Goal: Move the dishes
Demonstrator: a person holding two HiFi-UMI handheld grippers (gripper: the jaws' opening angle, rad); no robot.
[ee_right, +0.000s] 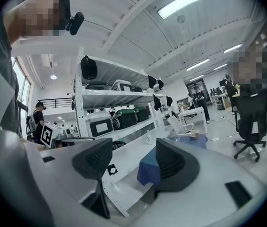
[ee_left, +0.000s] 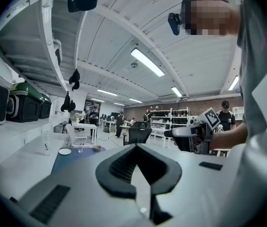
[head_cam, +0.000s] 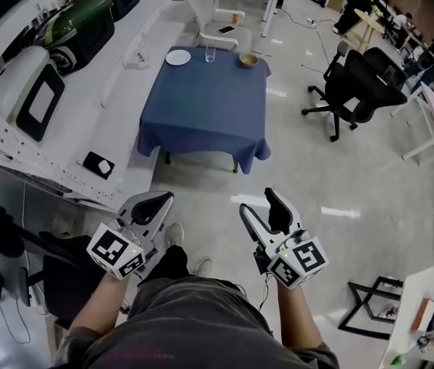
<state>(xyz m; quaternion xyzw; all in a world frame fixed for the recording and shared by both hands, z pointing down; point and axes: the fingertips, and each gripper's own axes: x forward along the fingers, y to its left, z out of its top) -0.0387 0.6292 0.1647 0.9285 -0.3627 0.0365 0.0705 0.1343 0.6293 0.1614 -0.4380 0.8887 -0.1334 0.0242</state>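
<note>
Far ahead stands a table under a blue cloth (head_cam: 205, 110). Along its far edge sit a white plate (head_cam: 177, 57), a clear glass (head_cam: 210, 53) and a small tan bowl (head_cam: 248, 60). Both grippers hover over the floor, well short of the table. My left gripper (head_cam: 155, 204) is shut with nothing in it; its tips meet in the left gripper view (ee_left: 135, 146). My right gripper (head_cam: 261, 206) is open and empty, and its pads stand apart in the right gripper view (ee_right: 133, 162). The plate (ee_left: 64, 151) and bowl (ee_left: 97, 148) appear tiny in the left gripper view.
A long white shelf rack (head_cam: 86, 91) with green and white cases runs along the left. A white chair (head_cam: 205, 14) stands behind the table, a black office chair (head_cam: 359, 83) to its right. My shoes (head_cam: 174, 237) are on glossy floor.
</note>
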